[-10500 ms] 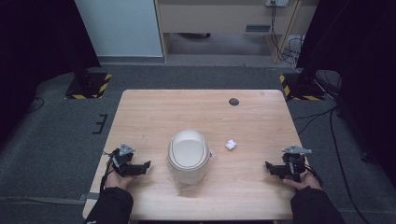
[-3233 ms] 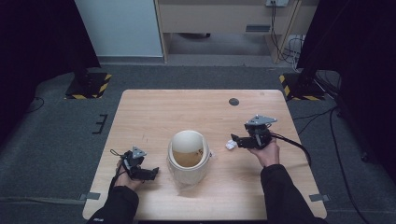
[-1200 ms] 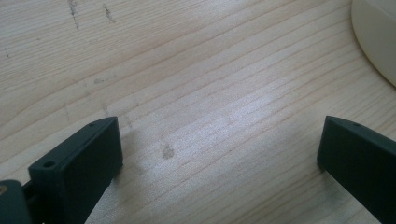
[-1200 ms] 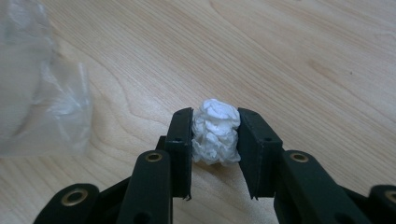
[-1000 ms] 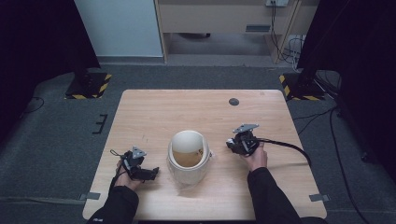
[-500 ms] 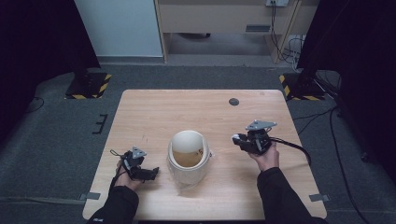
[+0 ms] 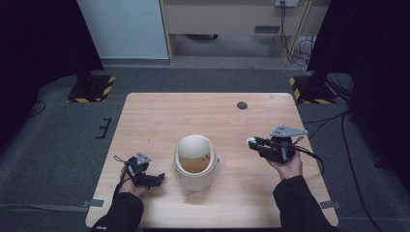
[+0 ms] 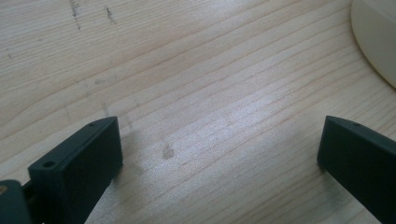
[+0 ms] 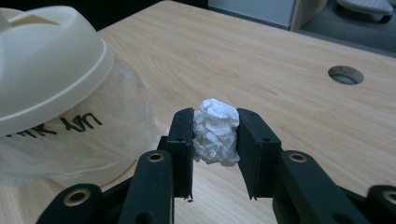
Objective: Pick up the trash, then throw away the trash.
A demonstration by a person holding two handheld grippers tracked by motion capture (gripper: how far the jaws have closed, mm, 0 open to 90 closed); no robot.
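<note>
A cream bin with a clear plastic liner stands in the middle of the wooden table, its lid swung open; black handwriting marks the liner. My right gripper, raised above the table to the bin's right, is shut on a crumpled white paper ball squeezed between its jaws. My left gripper rests low at the bin's left, jaws wide open with bare wood between them; the bin's edge lies just beyond.
A round cable hole sits at the table's far right. Grey carpet surrounds the table, with yellow-black striped stand bases and cables on the floor beyond it.
My right gripper has risen from the tabletop with the paper ball and drifted right, away from the bin. The left gripper has stayed put.
</note>
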